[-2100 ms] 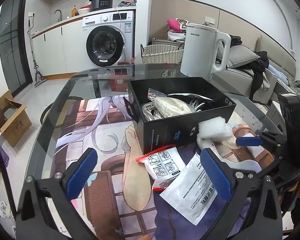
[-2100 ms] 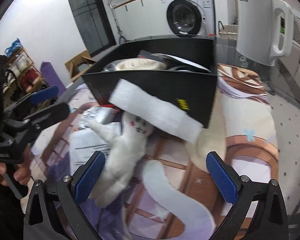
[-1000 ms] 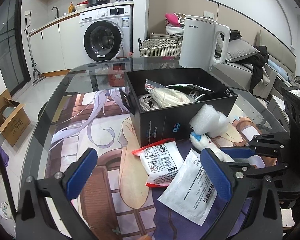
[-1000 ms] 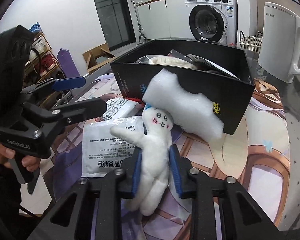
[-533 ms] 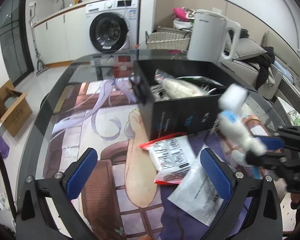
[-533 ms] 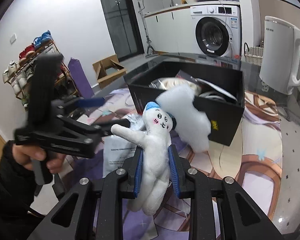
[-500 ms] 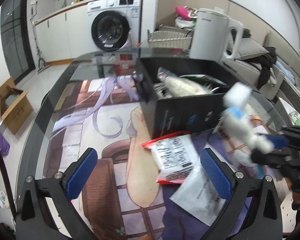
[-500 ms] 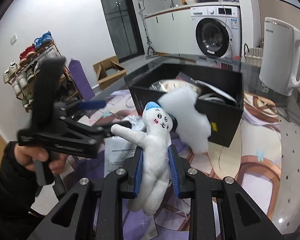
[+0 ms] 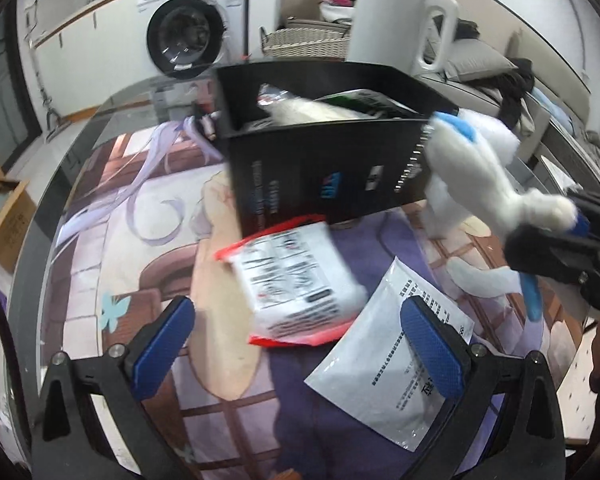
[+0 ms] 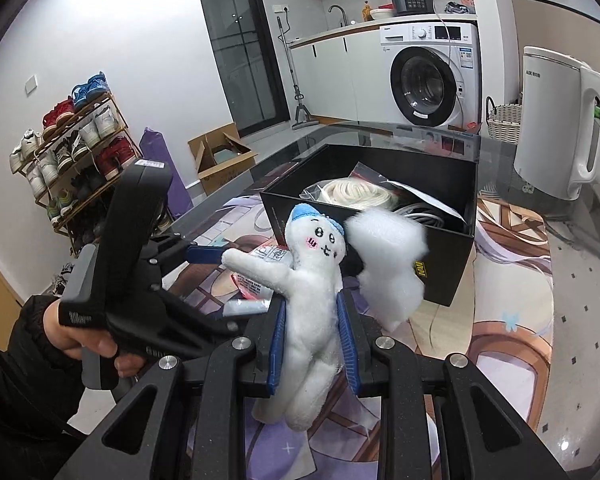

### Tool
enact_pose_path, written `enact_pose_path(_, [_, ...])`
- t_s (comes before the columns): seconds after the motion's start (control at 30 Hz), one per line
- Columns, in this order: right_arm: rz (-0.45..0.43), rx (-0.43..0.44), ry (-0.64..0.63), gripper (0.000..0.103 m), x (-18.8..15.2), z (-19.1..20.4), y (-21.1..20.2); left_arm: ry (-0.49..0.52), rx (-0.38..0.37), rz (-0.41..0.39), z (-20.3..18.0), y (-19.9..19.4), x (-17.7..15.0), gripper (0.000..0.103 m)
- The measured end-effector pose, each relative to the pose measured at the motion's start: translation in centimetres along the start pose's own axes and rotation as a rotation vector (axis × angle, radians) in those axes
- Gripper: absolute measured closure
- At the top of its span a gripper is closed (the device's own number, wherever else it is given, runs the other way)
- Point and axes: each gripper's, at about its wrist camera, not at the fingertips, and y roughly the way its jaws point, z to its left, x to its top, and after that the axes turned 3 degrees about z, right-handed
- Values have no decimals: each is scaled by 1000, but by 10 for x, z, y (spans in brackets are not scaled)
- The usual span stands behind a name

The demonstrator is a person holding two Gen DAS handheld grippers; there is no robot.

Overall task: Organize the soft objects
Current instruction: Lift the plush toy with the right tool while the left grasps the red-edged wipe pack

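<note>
My right gripper (image 10: 311,312) is shut on a white plush doll (image 10: 314,276) with a blue cap, held in the air at its waist. A white foam piece (image 10: 388,260) hangs beside the doll's head. From the left wrist view the doll (image 9: 472,172) shows at the right, next to the black box (image 9: 324,160). That box (image 10: 384,196) holds a cream bundle and cables. My left gripper (image 9: 296,316) is open just above a red-edged white packet (image 9: 292,276). A flat white pouch (image 9: 392,372) lies to the packet's right.
A white kettle (image 9: 400,44) stands behind the box on the round glass table (image 9: 60,184) with a printed mat. A hand (image 10: 88,344) holds the left gripper's handle. A washing machine, wicker basket, shoe rack and cardboard box stand around the room.
The right gripper lifted the doll and foam off the table, level with the box's rim. The left gripper sank and tilted toward the red-edged packet, staying open.
</note>
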Motion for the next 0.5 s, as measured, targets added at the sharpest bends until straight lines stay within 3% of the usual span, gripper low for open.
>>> enact_pose_path(0.1, [-6, -3, -3, 78, 0, -1, -2, -15, 11, -9, 2, -2, 1, 0])
enact_pose_path(0.33, [-8, -5, 1, 78, 0, -3, -2, -157, 24, -26, 29, 0, 3, 0])
enact_pose_path(0.5, [-7, -8, 6, 78, 0, -5, -2, -157, 58, -13, 37, -1, 1, 0])
